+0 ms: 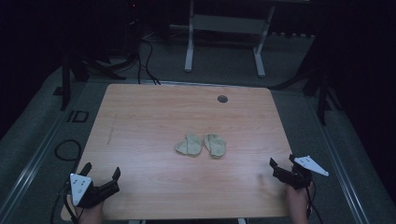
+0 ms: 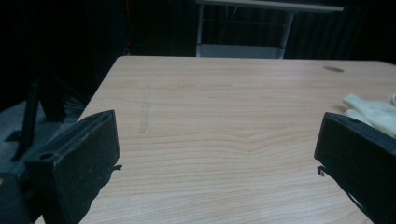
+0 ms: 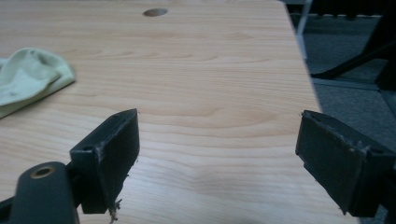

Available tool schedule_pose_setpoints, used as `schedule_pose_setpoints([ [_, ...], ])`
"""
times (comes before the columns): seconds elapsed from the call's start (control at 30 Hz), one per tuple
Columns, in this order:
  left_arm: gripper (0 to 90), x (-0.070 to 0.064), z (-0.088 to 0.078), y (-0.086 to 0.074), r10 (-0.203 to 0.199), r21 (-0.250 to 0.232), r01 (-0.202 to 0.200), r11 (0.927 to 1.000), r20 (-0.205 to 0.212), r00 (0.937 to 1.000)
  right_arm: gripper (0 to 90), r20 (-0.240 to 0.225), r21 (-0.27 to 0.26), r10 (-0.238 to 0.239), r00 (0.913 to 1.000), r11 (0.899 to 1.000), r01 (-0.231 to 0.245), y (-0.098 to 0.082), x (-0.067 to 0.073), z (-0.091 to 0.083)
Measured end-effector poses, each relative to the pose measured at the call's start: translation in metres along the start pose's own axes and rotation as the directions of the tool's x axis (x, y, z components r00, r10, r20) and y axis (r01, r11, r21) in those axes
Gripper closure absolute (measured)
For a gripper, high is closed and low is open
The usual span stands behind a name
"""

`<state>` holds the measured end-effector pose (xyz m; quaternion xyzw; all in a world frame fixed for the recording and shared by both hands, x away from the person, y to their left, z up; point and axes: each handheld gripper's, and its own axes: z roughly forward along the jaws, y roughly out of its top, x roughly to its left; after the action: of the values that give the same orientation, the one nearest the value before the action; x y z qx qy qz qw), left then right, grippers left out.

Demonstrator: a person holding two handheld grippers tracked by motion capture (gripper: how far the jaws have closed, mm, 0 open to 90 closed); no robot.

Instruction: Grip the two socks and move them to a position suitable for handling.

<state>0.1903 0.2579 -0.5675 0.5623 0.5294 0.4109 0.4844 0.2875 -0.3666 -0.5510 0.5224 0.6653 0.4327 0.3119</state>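
The left tongs (image 2: 217, 154) stand with their two black jaws wide apart — one rising at the lower left, the other at the lower right — and nothing but bare wood between them. The light wooden counter (image 2: 243, 107) stretches ahead, marked by a faint pencil-like line (image 2: 145, 108) toward its left side and a small dark round hole (image 2: 333, 69) near the far right corner. A pale yellowish cloth (image 2: 373, 114) lies at the right edge, just beyond the right jaw. Behind the counter — dim surroundings and a white table frame (image 2: 243, 35).

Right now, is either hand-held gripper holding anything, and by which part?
Nothing is held. The left hand-held gripper and right hand-held gripper both stand open over bare table, apart from the two pale green cloth pieces.
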Motion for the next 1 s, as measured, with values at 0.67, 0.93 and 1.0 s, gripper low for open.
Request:
schedule_pose_setpoints([
  [0.67, 0.2, -0.009, 0.004, -0.001, 0.001, 0.047, -0.005, 0.9989, 0.075, 0.9972, 13.2, -0.205, 0.151, -0.051, 0.9774, 0.985, 0.083, 0.021, 0.061, 0.044],
  [0.93, 0.2, -0.009, 0.004, -0.001, 0.011, 0.049, -0.015, 0.9987, 0.077, 0.9970, 14.1, -0.248, 0.170, -0.075, 0.9660, 0.978, 0.119, 0.028, 0.087, 0.066],
  [1.0, 0.2, -0.009, 0.004, -0.001, 0.010, 0.051, -0.013, 0.9986, 0.077, 0.9970, 14.4, -0.261, 0.173, -0.086, 0.9615, 0.976, 0.134, 0.031, 0.097, 0.074],
])
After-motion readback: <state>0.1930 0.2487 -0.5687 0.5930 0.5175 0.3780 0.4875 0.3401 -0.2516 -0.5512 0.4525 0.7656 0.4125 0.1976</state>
